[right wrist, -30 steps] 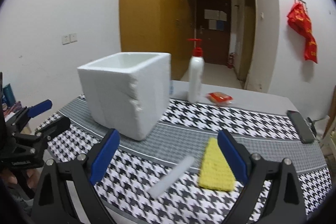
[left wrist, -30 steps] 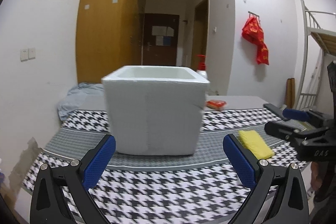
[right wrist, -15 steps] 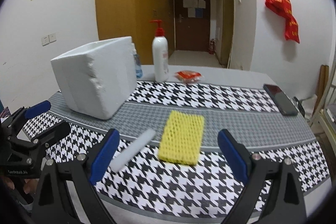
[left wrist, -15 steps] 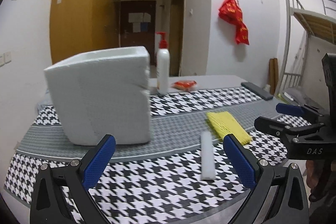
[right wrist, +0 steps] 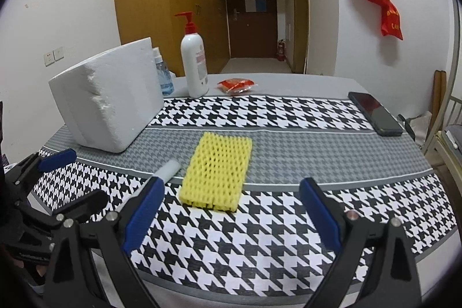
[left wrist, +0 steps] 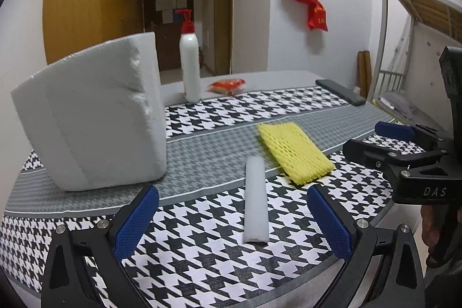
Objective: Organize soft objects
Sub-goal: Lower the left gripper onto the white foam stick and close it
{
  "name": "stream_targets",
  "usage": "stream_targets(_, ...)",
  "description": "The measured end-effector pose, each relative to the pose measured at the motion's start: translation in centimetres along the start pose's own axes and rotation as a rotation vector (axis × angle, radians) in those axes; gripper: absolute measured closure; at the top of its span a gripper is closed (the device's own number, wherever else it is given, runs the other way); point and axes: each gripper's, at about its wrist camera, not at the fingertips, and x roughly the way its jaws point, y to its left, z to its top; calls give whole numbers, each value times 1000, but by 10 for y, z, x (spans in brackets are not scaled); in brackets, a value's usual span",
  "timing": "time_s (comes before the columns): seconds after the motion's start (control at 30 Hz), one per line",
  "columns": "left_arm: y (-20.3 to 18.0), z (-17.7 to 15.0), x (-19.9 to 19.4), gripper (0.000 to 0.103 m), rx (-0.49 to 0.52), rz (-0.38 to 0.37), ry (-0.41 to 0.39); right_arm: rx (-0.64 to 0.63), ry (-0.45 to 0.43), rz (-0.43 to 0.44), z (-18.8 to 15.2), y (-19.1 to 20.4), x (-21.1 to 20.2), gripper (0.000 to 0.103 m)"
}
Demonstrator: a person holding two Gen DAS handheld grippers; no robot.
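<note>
Left wrist view: left gripper (left wrist: 232, 217) is wide open w/ nothing in it, blue pads spread well apart. White foam stick (left wrist: 255, 198) lies on the houndstooth cloth (left wrist: 202, 259) dead ahead, between the two fingers' lines but a bit beyond the tips, not touched. Yellow foam net (left wrist: 294, 152) is ahead and to the right of that claw, just beside the stick's far end; can't tell if they touch. White foam box (left wrist: 92, 120) stands ahead-left, near; its inside isn't visible from this low angle.

Right wrist view: right gripper (right wrist: 232, 214) also gaping, empty. Yellow net sits straight ahead, centred between its fingers, just past the tips. Stick pokes out ahead-left, mostly hidden behind the left finger. Box is further ahead-left; pump bottle (right wrist: 195, 62), small spray bottle (right wrist: 162, 72), red packet (right wrist: 236, 85) far ahead; phone (right wrist: 375, 113) ahead-right.

Progress, as a judgement: basically at the start. Both soft items are on the cloth, neither grabbed, nothing seen going into the box. Each claw looks lined up on its own piece (left → stick, right → net). Left to do: close on each, lift, carry over the box rim, drop in — assuming the box is the destination.
</note>
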Motion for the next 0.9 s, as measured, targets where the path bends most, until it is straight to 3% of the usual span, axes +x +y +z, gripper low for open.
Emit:
stream_targets(0.33, -2, -3, 16, 3, -4, -19, 55, 31, 24, -1, -4, -14, 10, 6)
stream_targets(0.53, -6, -6, 24, 17, 12, -42, 88, 40, 45, 3, -7, -15, 17, 6)
stream_targets(0.7, -9, -7, 35, 42, 25, -48, 122, 36, 49, 12, -6, -16, 19, 6)
stream_targets(0.9, -10, -8, 40, 45, 30, -54, 150, 35, 53, 16, -5, -16, 20, 6)
